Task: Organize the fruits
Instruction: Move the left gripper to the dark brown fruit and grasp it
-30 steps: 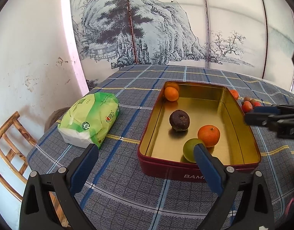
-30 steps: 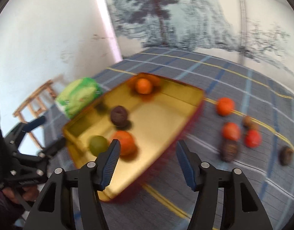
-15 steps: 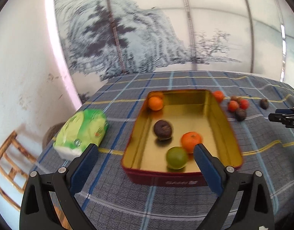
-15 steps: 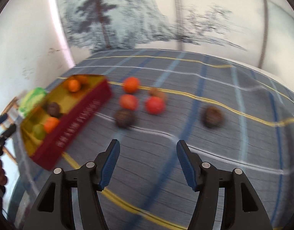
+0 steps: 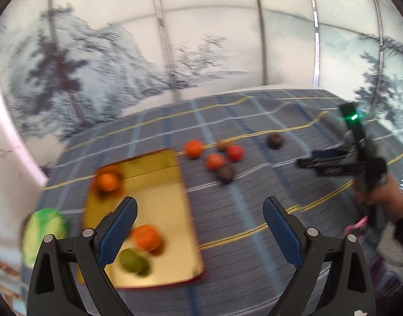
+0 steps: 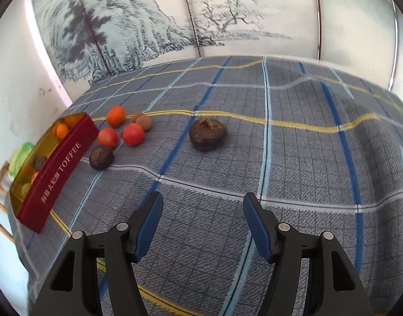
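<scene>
Rectangular metal toffee tin (image 6: 56,168): dark red outside, white lettering, gold inside. Checked cloth table cover (image 6: 293,158): grey-blue, with blue, white, yellow lines. Round wrinkled fruit (image 6: 207,134): dark brown. Small round fruit (image 6: 133,134): red. Round citrus (image 6: 116,115): orange. Soft plastic pack (image 5: 43,231): green. Painted wall panels (image 6: 175,21): grey-blue ink landscape on white.

Bare tablecloth (image 6: 293,158) around lone dark fruit (image 6: 207,134)
</scene>
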`<act>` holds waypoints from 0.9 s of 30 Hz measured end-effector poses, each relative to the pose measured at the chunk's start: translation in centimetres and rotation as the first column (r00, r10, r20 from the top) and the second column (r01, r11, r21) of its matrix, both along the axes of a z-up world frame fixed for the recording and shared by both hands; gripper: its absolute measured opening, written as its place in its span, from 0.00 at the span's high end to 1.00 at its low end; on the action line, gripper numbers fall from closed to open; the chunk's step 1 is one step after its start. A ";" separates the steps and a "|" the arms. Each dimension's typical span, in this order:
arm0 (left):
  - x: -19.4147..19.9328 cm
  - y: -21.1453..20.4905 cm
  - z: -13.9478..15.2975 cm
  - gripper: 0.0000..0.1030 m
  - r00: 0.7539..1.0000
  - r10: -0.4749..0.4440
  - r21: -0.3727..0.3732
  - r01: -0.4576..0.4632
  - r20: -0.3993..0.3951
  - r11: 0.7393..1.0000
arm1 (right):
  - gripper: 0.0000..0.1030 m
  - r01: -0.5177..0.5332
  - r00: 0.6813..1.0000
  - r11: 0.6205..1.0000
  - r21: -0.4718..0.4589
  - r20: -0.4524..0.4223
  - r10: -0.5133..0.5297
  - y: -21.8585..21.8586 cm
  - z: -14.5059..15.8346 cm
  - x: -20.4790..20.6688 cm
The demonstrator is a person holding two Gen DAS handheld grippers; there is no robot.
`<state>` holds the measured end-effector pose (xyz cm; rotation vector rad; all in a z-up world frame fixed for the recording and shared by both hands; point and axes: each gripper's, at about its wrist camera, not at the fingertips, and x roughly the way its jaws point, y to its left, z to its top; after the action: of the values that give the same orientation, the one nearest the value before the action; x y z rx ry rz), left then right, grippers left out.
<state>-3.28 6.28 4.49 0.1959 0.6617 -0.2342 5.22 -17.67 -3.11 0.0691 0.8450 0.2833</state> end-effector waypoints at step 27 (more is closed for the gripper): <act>15.1 -6.7 -7.9 0.55 0.945 0.133 0.055 -0.122 -0.299 0.991 | 0.32 -0.048 0.998 0.965 0.257 -0.020 0.056 -2.3 -0.4 0.3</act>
<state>11.79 -0.38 -3.43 0.1520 0.9806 -0.1276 5.50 -20.00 -3.47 0.2934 0.8344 0.4413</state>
